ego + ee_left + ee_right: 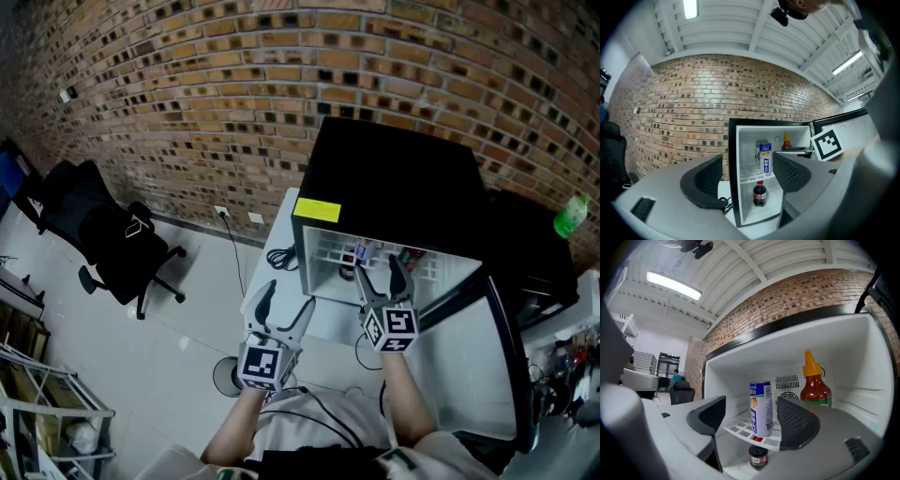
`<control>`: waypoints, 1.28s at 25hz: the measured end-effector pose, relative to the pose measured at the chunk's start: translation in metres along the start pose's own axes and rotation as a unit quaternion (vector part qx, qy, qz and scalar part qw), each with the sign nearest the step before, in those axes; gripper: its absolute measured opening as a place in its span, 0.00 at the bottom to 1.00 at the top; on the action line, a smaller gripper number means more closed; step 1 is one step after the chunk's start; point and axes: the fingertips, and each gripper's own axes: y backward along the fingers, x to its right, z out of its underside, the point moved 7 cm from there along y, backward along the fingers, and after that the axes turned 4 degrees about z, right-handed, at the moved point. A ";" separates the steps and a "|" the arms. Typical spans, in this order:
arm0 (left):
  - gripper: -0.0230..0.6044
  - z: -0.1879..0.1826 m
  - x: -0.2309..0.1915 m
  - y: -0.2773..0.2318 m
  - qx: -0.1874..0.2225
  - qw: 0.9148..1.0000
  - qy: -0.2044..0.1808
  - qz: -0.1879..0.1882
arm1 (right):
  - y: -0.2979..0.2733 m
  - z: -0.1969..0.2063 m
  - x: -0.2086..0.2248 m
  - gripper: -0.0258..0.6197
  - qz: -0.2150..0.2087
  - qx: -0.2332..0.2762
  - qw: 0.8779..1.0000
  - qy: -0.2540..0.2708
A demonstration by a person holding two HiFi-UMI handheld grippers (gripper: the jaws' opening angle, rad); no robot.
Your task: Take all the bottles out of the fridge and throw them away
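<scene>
Our right gripper is spread and empty at the fridge mouth. We should pass right of the can and close on the sauce bottle body on the upper shelf; the cola bottle stands below. The left gripper is spread, outside

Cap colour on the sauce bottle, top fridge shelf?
Orange. The sauce bottle cap shows best in the right gripper view.

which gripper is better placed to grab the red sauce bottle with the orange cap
Right. The right gripper, jaws open, sits at the white wire shelf, the red sauce bottle just ahead; the left gripper, also open, hangs back outside the black fridge.
</scene>
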 end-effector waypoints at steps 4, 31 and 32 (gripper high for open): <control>0.55 0.009 -0.011 0.018 -0.010 1.000 -0.020 -0.009 | -0.021 0.004 0.010 0.59 0.041 -0.027 0.999 -0.007; 0.55 0.006 -0.014 0.024 0.002 1.000 0.020 -0.009 | -0.003 -0.013 0.005 0.44 0.050 -0.033 0.998 0.024; 0.55 0.009 -0.013 0.022 0.000 1.000 0.016 -0.002 | 0.008 -0.015 0.004 0.44 0.050 -0.030 0.998 0.019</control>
